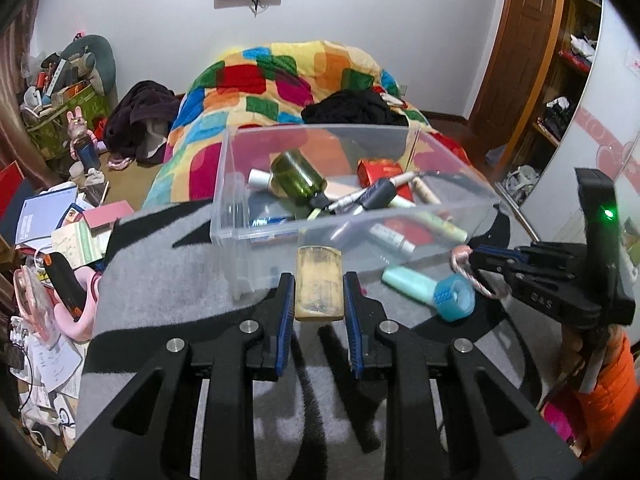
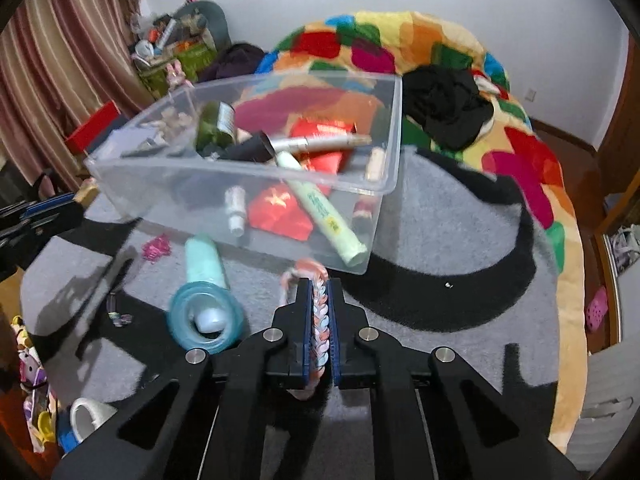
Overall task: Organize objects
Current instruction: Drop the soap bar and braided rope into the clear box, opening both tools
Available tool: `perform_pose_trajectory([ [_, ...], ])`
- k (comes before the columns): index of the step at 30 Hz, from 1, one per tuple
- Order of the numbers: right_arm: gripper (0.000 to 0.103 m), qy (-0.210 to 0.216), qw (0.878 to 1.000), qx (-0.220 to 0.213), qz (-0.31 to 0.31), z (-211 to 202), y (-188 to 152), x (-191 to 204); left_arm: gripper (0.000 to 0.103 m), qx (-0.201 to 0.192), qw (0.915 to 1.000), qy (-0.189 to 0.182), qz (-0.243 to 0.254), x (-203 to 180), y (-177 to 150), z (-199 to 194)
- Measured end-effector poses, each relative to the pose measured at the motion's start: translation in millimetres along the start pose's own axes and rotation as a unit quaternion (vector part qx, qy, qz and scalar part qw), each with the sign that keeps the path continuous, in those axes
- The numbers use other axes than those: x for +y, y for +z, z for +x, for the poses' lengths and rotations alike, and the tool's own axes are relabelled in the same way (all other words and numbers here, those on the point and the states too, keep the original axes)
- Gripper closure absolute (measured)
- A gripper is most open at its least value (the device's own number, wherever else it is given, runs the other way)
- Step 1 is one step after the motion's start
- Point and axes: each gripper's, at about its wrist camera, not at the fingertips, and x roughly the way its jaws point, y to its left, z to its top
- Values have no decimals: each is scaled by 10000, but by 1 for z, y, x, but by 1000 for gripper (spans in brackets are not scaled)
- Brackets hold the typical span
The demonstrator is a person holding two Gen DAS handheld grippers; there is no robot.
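Observation:
A clear plastic bin (image 1: 280,234) (image 2: 240,175) stands on the grey and black blanket, holding a green bottle (image 1: 298,174), markers, tubes and red boxes. My left gripper (image 1: 319,285) is shut on a flat yellowish block (image 1: 319,290), held just in front of the bin's near wall. My right gripper (image 2: 319,286) is shut on a pink, white and blue braided cord (image 2: 320,316); in the left wrist view it (image 1: 478,257) comes in from the right with the cord's loop (image 1: 460,258) hanging off its tips. A mint tube (image 2: 204,256) lies through a blue tape roll (image 2: 204,320) between the two grippers.
A small pink item (image 2: 156,248) and a small clip (image 2: 118,316) lie loose on the blanket (image 2: 440,240). Behind the bin rises a colourful quilt (image 1: 280,76) with black clothing (image 1: 352,108) on it. Papers and boxes (image 1: 60,216) crowd the floor on the left. A white mug (image 2: 88,416) sits low on the left.

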Motion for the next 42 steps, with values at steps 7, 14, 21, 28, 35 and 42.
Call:
perform_pose_trajectory([
  [7, 97, 177, 9988, -442, -104, -35, 7, 13, 80, -183, 9998, -54, -100, 3, 14, -5],
  [14, 97, 325, 9940, -1023, -188, -66, 33, 24, 80, -316, 9993, -61, -176, 6, 32, -4],
  [21, 97, 141, 9938, -1095, -100, -51, 68, 25, 80, -62, 9993, -109, -356, 18, 44, 22],
  [28, 97, 81, 9979, -648, 13, -4, 85, 22, 80, 104, 9989, -30, -453, 27, 49, 43],
  [35, 96, 114, 9992, -346, -188, 20, 88, 32, 80, 226, 9990, -7, -398, 24, 50, 53],
  [42, 87, 115, 9997, -97, -186, 23, 86, 33, 70, 166, 9998, 58, -85, 7, 49, 45],
])
